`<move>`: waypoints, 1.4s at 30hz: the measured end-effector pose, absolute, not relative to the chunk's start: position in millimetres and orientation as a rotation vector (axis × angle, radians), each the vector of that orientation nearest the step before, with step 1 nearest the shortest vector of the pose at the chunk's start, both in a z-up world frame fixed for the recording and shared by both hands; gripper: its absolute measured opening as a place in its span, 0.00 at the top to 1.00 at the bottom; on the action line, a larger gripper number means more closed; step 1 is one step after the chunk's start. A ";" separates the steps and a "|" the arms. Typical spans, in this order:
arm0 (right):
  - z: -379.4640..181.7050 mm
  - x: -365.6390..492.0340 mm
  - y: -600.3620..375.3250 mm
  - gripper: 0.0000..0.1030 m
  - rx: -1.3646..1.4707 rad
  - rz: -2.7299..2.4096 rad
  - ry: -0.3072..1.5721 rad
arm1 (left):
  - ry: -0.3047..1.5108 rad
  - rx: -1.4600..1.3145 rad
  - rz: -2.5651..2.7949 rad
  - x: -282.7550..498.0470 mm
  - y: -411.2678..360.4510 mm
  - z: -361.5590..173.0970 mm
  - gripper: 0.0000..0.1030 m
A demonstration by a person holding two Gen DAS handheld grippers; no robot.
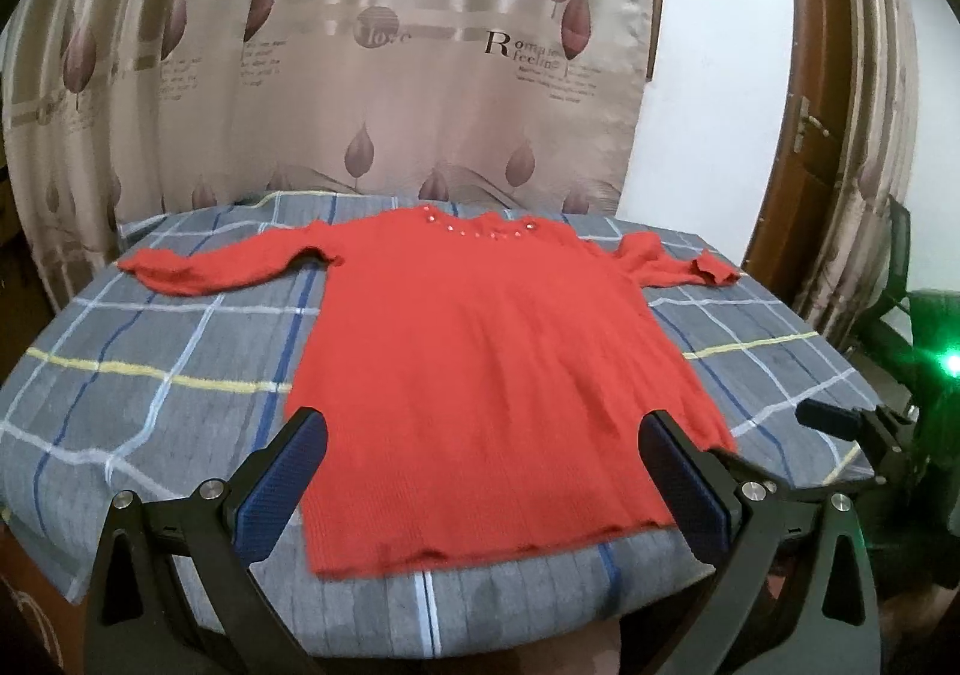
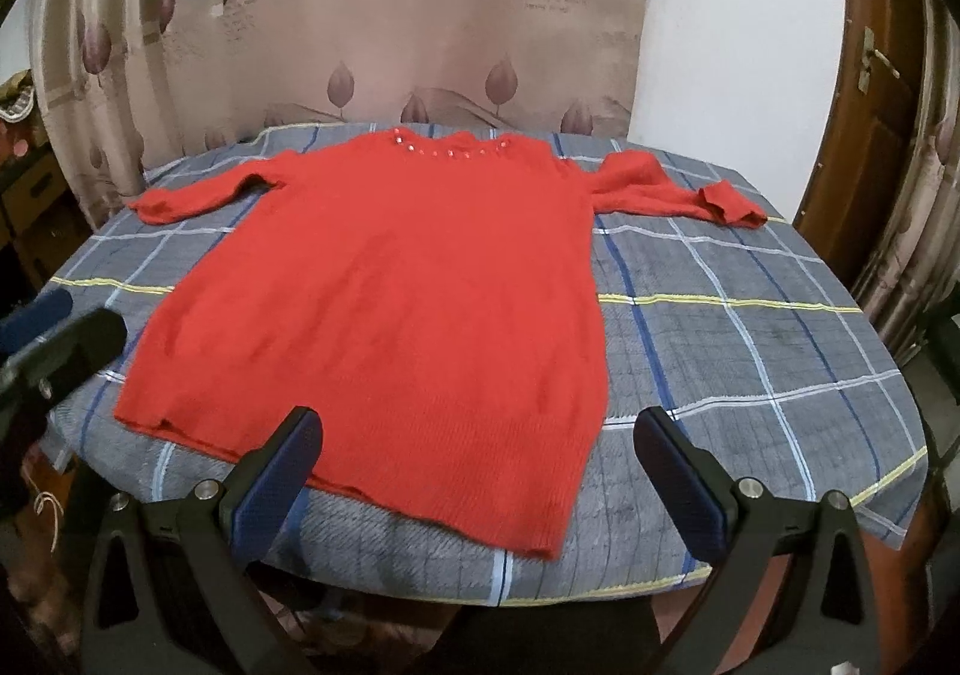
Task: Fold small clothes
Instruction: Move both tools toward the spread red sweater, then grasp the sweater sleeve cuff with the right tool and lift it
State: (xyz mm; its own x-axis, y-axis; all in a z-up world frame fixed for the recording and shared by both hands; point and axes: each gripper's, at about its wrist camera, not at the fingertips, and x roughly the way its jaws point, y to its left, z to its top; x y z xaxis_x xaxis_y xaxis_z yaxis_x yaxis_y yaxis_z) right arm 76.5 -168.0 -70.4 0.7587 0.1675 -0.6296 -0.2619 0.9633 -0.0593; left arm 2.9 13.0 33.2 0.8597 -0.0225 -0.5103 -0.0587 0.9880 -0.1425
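Table [image 1: 150, 375]: round top under a grey plaid cloth, filling the lower field of both wrist views.

Sweater [image 1: 480, 363]: red knit, spread flat and face up at the table's centre; beaded neckline at 12 o'clock, hem at 6 o'clock by the near edge. Left sleeve [image 1: 204, 270] runs out toward 10 o'clock, right sleeve [image 2: 678, 189] toward 2 o'clock with its cuff turned back. No fold made yet.

Step in hand, as judged: the first fold, probably bringing the sleeves in. Each sleeve is best pinched near its cuff, lifted only a little and laid straight across the body so the knit does not drag or bunch; the turned cuff wants flattening first.

Left gripper [image 1: 480, 483]: jaws wide apart, holding nothing, poised above the hem; contact with the knit cannot be told.

Right gripper [image 2: 480, 483]: jaws wide apart, empty, poised over the sweater's hem corner at 5 o'clock.
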 end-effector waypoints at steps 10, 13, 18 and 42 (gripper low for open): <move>-74.8 116.2 -161.1 0.00 -0.165 0.227 0.712 | 0.557 -0.158 0.041 55.5 25.7 42.6 0.00; -75.6 129.9 -158.9 0.00 -0.170 0.225 0.720 | 0.561 -0.146 0.052 72.8 28.5 42.4 0.00; -76.8 155.6 -156.7 0.00 -0.174 0.230 0.733 | 0.573 -0.130 0.065 97.5 30.9 36.0 0.00; -99.8 388.5 -372.1 0.44 0.546 0.144 0.846 | 0.621 -0.300 0.073 178.3 77.2 -28.2 0.00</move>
State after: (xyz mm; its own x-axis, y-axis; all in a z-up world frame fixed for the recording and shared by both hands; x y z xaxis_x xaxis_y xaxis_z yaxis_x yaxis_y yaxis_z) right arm 388.5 -372.1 -99.8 0.6621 0.3324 -0.6717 0.0910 0.8540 0.5123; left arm 178.3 77.2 -28.2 0.8125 -0.0218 -0.5826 -0.1568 0.9543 -0.2544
